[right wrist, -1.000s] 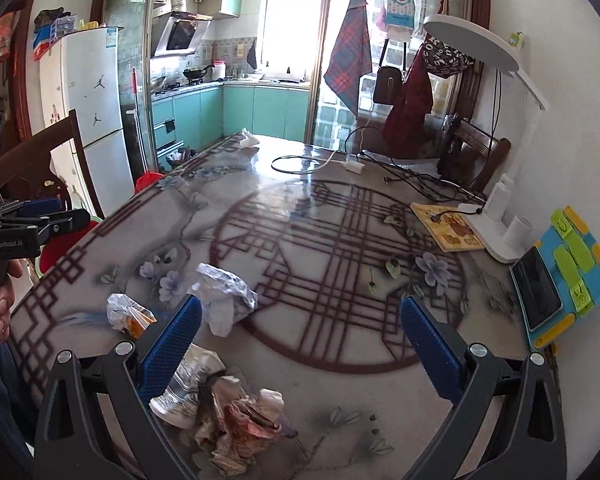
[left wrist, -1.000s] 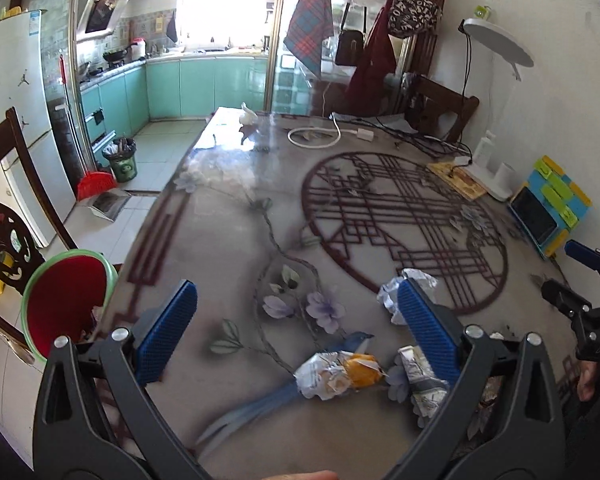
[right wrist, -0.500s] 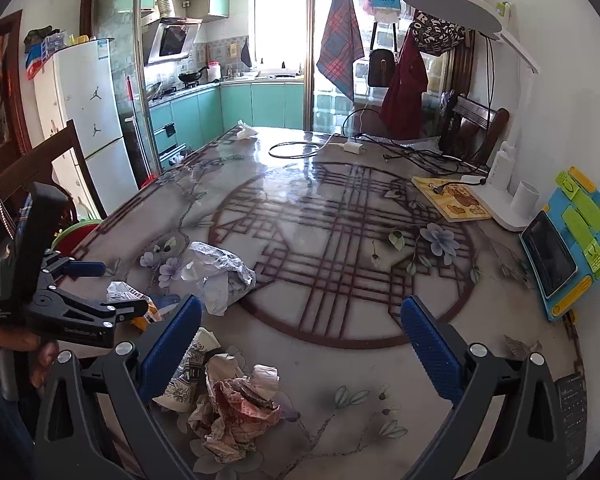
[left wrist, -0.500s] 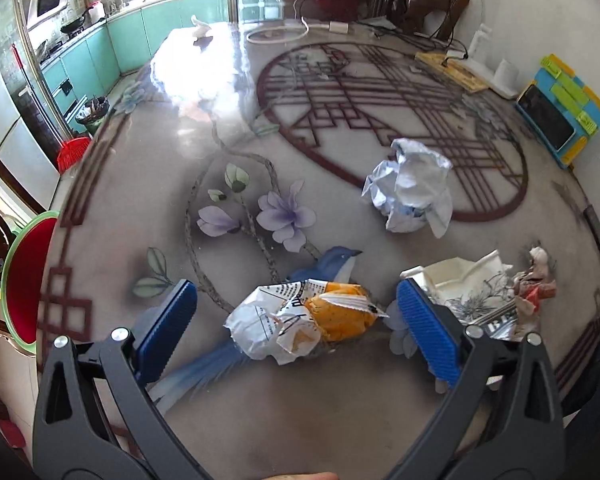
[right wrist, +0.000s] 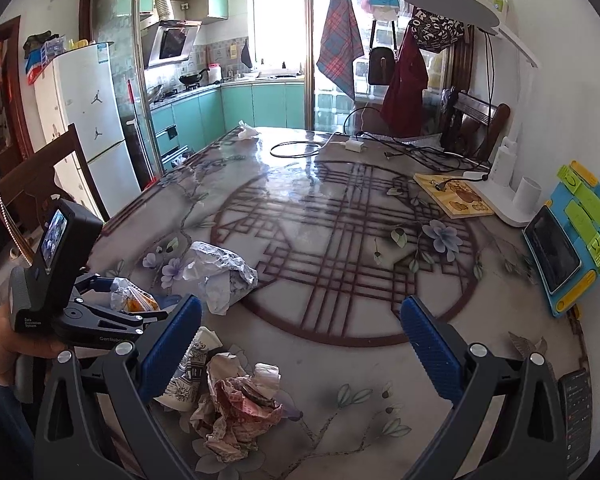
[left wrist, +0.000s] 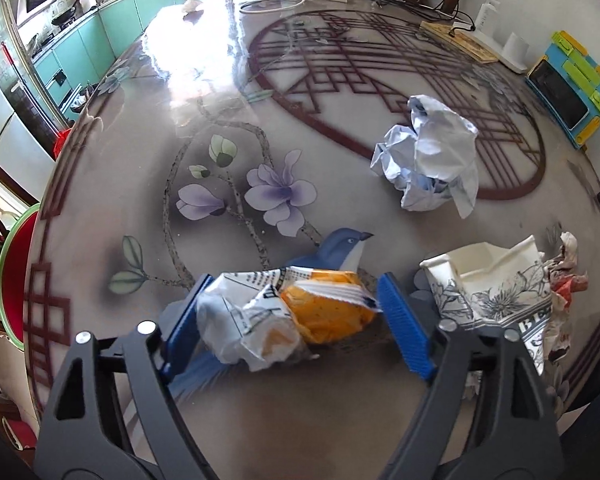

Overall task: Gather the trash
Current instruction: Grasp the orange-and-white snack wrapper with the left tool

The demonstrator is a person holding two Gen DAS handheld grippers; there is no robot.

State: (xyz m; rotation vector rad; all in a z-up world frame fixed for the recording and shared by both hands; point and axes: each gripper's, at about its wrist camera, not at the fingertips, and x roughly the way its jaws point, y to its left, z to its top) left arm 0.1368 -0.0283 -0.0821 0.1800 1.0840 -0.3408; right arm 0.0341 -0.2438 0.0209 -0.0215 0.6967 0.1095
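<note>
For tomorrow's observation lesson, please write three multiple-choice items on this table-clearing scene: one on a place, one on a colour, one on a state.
1. Where is the orange-and-white wrapper?
A. between the left tongs' pads
B. in the bin
C. beside the tablet

2. What colour is the inside of the bin past the table's edge?
A. blue
B. red
C. yellow

3. How are the right tongs?
A. shut on the paper cup
B. shut on the white paper ball
C. open with nothing between them

Answers: 1 A, the wrapper lies between the blue pads, which have just been closing, one pad already against it. 2 B, the green-rimmed bin shows red inside. 3 C, their pads stand wide apart above the table, the paper cup lying below one pad.
</note>
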